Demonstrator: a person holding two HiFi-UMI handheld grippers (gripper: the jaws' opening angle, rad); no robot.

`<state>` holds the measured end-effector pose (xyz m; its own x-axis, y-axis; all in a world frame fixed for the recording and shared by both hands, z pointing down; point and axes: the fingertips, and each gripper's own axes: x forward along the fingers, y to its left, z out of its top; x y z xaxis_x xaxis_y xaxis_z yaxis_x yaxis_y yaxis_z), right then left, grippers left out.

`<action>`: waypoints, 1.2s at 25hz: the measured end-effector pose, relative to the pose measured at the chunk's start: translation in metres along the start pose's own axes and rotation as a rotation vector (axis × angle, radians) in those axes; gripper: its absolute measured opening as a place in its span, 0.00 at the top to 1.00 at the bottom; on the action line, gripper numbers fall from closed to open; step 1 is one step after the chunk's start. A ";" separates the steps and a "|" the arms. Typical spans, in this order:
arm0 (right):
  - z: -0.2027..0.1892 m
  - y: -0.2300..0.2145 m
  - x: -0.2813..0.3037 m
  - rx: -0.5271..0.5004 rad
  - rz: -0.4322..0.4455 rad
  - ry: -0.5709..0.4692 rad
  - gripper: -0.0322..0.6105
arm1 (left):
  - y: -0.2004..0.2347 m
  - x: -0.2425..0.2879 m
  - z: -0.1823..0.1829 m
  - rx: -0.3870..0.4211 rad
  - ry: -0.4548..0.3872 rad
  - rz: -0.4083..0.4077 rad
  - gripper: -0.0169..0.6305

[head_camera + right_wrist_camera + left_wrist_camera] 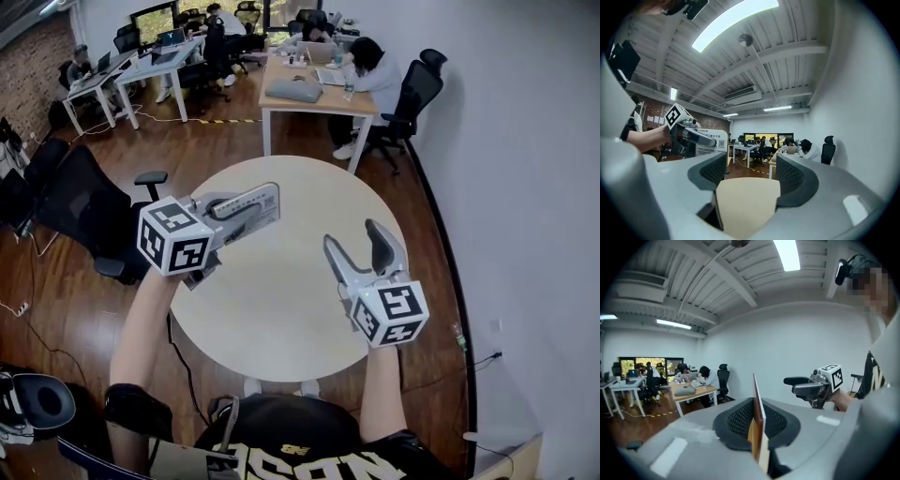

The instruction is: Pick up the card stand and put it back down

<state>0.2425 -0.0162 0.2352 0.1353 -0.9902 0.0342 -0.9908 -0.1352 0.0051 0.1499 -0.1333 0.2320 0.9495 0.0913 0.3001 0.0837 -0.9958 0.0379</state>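
My left gripper (270, 203) has its black mesh pads (738, 420) pressed together on a thin flat plate, brown on one face with a pale edge, which I take for the card stand (757, 399). The plate stands on edge between the pads, held in the air above the table. My right gripper (750, 174) has its jaws partly apart and holds nothing; through the gap I see only table top. Each gripper carries a cube with black-and-white square markers (175, 236). Both grippers are over a round pale beige table (281, 319), which stands on a dark wooden plank floor (84, 309) close beside a plain white wall (525, 187). A black office chair (80, 206) sits just off the table's left side. Farther off, a person in a white top (375, 70) is bent over a light wooden desk (314, 98). White desks (141, 67) with more people stand near a red brick wall (33, 70), and a strip of yellow-and-black tape (220, 120) crosses the floor. Overhead is a white beamed ceiling (717, 282) with a long strip light (787, 254). As for writing, the black shirt (281, 441) of the person holding the grippers shows large pale letters; I can read "SON", and the rest is cut off. A white sign board (711, 143) bears a QR code and print too small to read.
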 end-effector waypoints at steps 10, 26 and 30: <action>0.002 -0.011 0.015 -0.022 -0.106 0.044 0.43 | 0.013 -0.065 0.007 0.217 -0.092 0.474 0.95; -0.015 0.006 0.029 0.037 -0.161 -0.044 0.43 | 0.034 -0.087 -0.052 0.018 -0.277 0.850 0.95; -0.024 0.009 0.032 0.041 -0.153 -0.038 0.43 | 0.037 -0.083 -0.066 -0.019 -0.285 0.852 0.95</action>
<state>0.2383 -0.0484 0.2603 0.2854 -0.9584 -0.0017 -0.9579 -0.2852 -0.0331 0.0547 -0.1771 0.2711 0.7265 -0.6870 -0.0143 -0.6860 -0.7239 -0.0734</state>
